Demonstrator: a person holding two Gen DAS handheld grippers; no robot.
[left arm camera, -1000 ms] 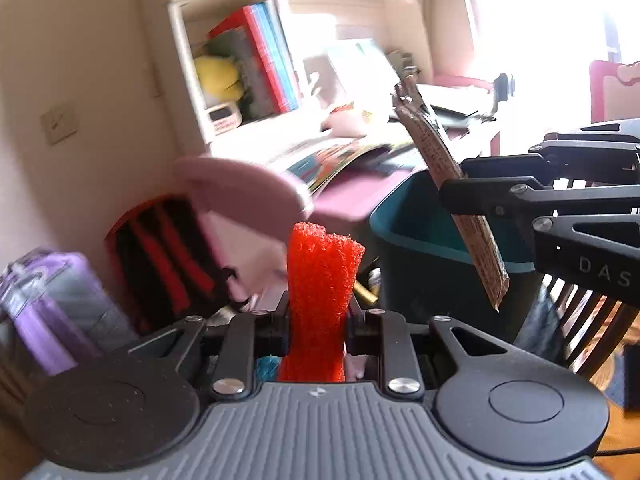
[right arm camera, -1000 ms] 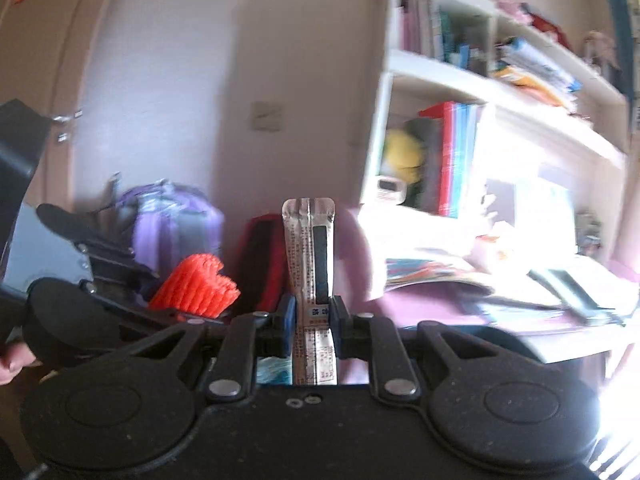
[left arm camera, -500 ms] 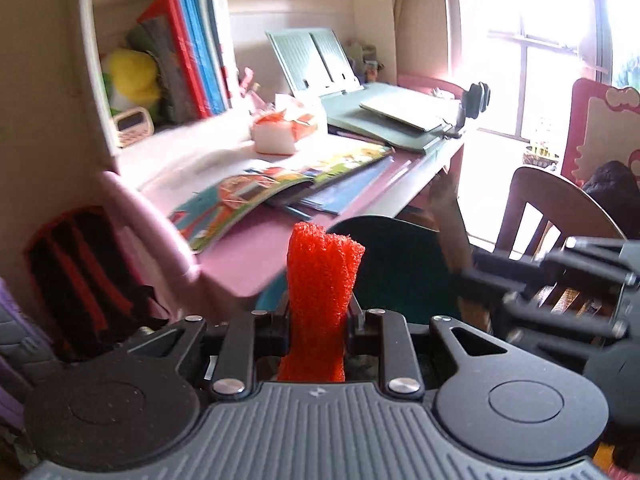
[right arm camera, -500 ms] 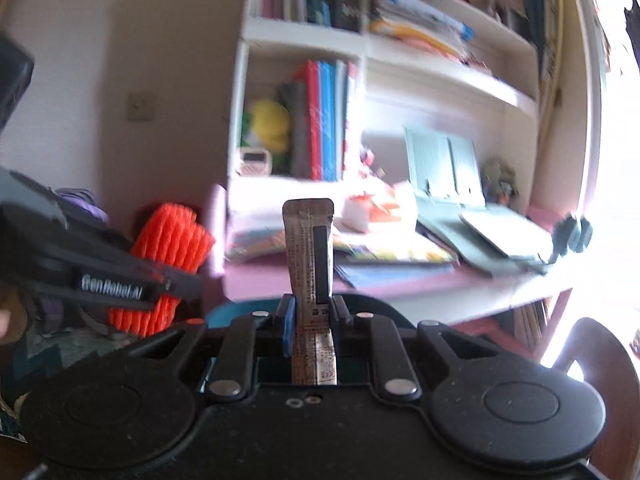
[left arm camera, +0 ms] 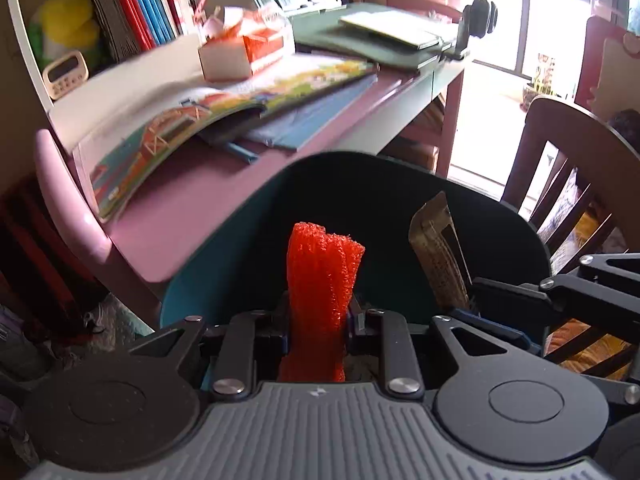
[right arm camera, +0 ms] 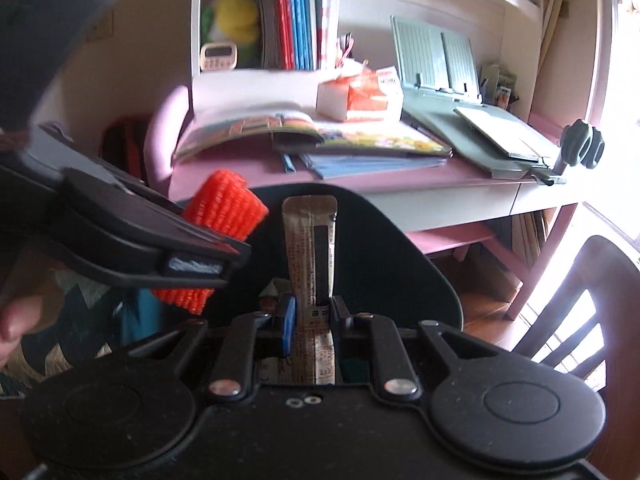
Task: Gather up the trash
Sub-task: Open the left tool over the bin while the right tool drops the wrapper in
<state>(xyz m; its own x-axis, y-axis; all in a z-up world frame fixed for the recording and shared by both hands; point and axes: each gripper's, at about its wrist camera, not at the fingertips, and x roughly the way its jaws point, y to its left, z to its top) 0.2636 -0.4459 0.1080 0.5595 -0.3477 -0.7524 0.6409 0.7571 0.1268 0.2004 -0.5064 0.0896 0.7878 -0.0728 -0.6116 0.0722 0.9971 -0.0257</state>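
Note:
My left gripper (left arm camera: 318, 320) is shut on an orange foam net (left arm camera: 322, 296) that stands upright between its fingers. My right gripper (right arm camera: 313, 314) is shut on a long silver-brown wrapper (right arm camera: 310, 240). Both are held over the open mouth of a dark teal trash bin (left arm camera: 224, 248), which fills the middle of both views. In the left wrist view the wrapper (left arm camera: 438, 256) and right gripper (left arm camera: 476, 302) show to the right of the foam. In the right wrist view the left gripper (right arm camera: 200, 266) with the foam net (right arm camera: 222, 204) shows at the left.
A pink desk (left arm camera: 192, 208) behind the bin carries open picture books (left arm camera: 240, 108), a tissue box (left arm camera: 244, 52) and a grey book stand (right arm camera: 440, 64). Shelves with books (right arm camera: 296, 12) stand behind. A wooden chair (left arm camera: 568, 168) is at the right.
Both grippers have swung right from the wall and bags toward the desk and come down over the bin's mouth. Each has kept hold of its piece of trash.

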